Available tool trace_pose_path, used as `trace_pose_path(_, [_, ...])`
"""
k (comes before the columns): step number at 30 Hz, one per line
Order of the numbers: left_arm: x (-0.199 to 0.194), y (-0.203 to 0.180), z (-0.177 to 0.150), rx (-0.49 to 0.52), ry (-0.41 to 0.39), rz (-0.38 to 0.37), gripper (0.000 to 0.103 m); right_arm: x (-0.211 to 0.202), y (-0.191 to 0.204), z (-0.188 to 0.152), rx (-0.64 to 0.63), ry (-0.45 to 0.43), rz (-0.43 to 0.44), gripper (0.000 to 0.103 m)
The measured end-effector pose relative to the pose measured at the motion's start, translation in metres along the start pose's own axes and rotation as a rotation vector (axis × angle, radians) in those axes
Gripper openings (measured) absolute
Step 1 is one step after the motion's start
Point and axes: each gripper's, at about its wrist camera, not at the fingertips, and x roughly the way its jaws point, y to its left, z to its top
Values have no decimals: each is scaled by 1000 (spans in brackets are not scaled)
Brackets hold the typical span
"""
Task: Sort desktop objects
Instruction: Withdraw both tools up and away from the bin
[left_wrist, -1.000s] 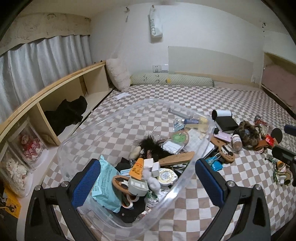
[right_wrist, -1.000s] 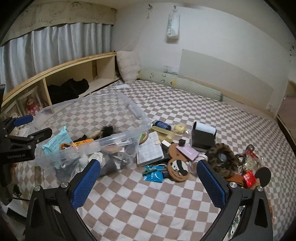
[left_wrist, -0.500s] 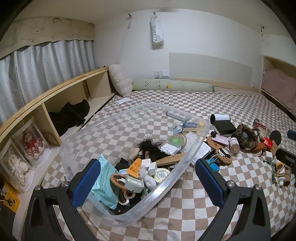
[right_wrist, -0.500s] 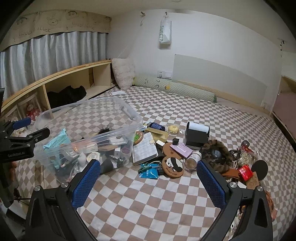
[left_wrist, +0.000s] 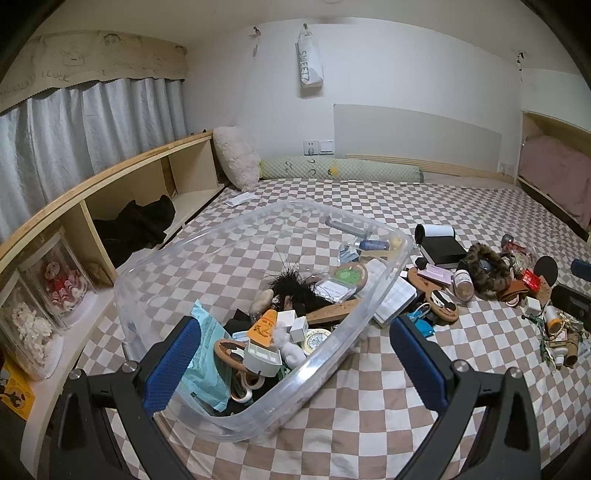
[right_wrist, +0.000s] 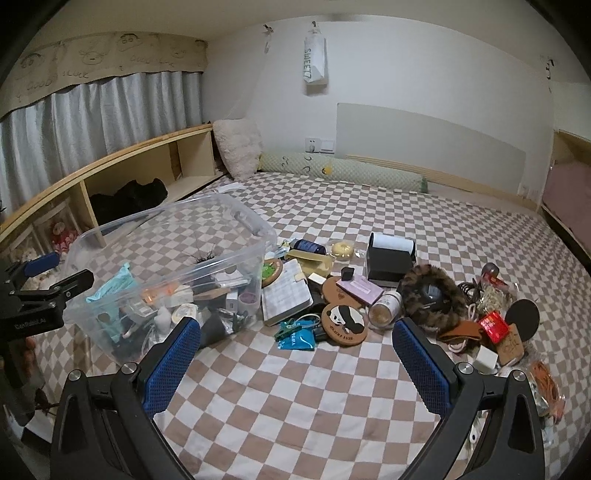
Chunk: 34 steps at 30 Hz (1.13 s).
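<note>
Left gripper (left_wrist: 291, 363): jaws spread wide, blue pads (left_wrist: 171, 363) facing each other, nothing clamped. Right gripper (right_wrist: 295, 363): jaws equally wide apart, empty, held level and pointing forward.

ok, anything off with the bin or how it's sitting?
The clear bin is tilted, its far end raised off the checkered bedspread, so its contents have slid into the low near corner. Both grippers are open, neither holding it. No spill visible.

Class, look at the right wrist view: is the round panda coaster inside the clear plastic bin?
No, the panda coaster lies on the checkered bedspread, outside the clear bin and to its right.
</note>
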Motion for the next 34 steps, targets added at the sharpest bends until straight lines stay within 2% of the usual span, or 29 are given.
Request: trace_pose_path(34, [1, 0, -3, 7, 10, -9, 103, 1, -6, -2, 7, 16, 2, 103])
